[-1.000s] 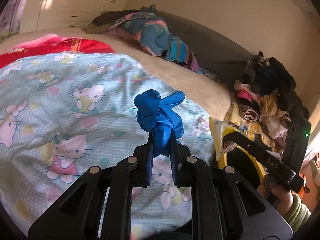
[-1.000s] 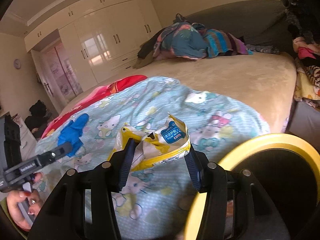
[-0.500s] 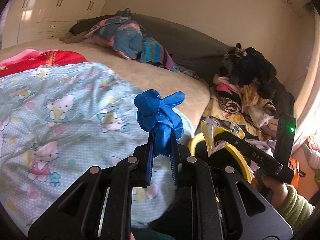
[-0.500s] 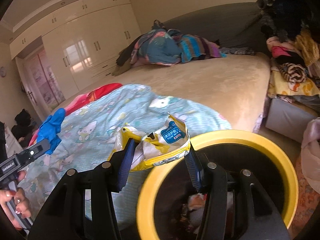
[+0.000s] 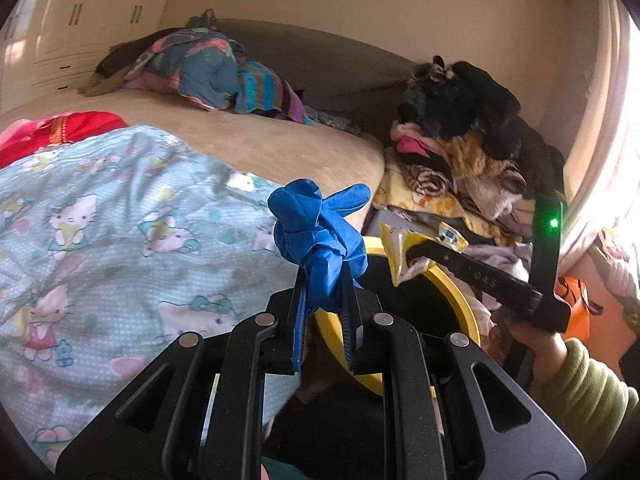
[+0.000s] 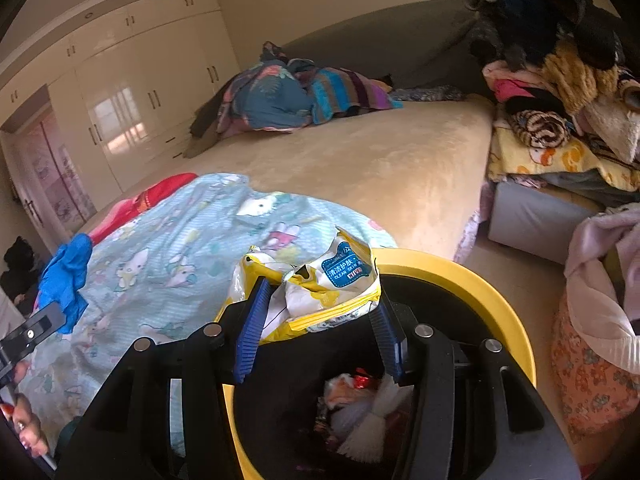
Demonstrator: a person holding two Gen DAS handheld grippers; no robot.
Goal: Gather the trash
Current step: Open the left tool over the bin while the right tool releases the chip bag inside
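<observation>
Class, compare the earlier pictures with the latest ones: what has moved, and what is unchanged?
Both grippers have swung from above the bed towards the yellow-rimmed bin. The right gripper now holds its wipes packet over the bin's opening. The left gripper stays clamped on the blue glove. Nothing was released.

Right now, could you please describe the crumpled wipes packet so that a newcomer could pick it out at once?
Start at the round yellow-rimmed black bin on the floor at the corner of the beige bed. Just above its near rim, the right claw pinches the crumpled yellow-and-white plastic wipes packet. Its blue label, printed "CLEAN SKIN", sets it apart from the plain blue rubber glove held in the left claw.
</observation>
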